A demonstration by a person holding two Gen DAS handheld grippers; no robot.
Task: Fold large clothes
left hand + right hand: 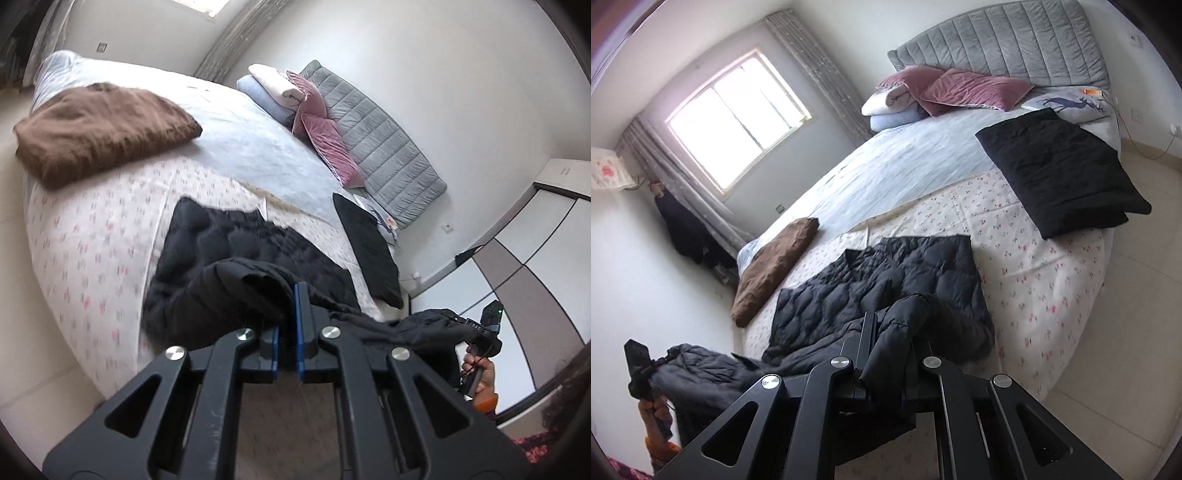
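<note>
a black quilted puffer jacket [879,288] lies on the near end of the bed [1034,280], its puffy stitched panels spread flat over a cream sheet with small pink flowers; its near edge is lifted off the bed and sags between the two grippers. the left gripper [287,295] has its blue-padded jaws drawn narrow, pinching a fold of the thin, slack shell cloth. the right gripper [886,325] is likewise closed on a bunched edge of the jacket, cloth draping over its fingers. further up, a folded brown fuzzy garment [99,129] and a folded black one [1063,173] rest on the bed well apart, near plum velvet pillows [967,90] and a grey channel-stitched headboard [1004,40].
</note>
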